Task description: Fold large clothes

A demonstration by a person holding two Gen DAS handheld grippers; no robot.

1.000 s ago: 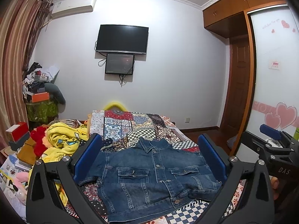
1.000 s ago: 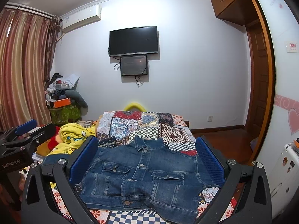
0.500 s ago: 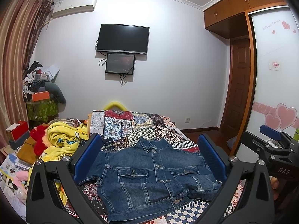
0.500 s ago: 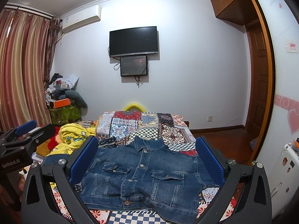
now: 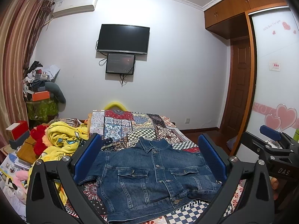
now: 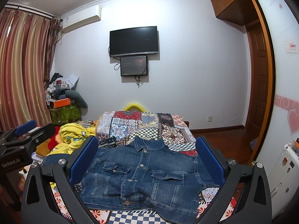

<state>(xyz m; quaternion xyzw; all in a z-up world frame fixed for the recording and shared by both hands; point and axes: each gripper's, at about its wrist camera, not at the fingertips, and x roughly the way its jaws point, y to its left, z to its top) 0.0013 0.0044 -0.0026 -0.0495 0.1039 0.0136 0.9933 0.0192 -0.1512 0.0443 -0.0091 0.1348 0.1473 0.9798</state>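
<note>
Left tool point(image 5: 149, 155), right tool point(image 6: 147, 154): black frames, blue ribbed pads, silver screws.

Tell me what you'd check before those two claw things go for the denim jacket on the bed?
1. Left gripper open and empty: ok.
2. Right gripper open and empty: ok.
3. Denim jacket lying front up, buttoned, on the patchwork bedspread: ok.
4. Sleeves tucked across the jacket: ok.
5. Yellow blanket apart from the jacket: ok.
6. Near hem flat: not ok, it is rumpled.
</note>
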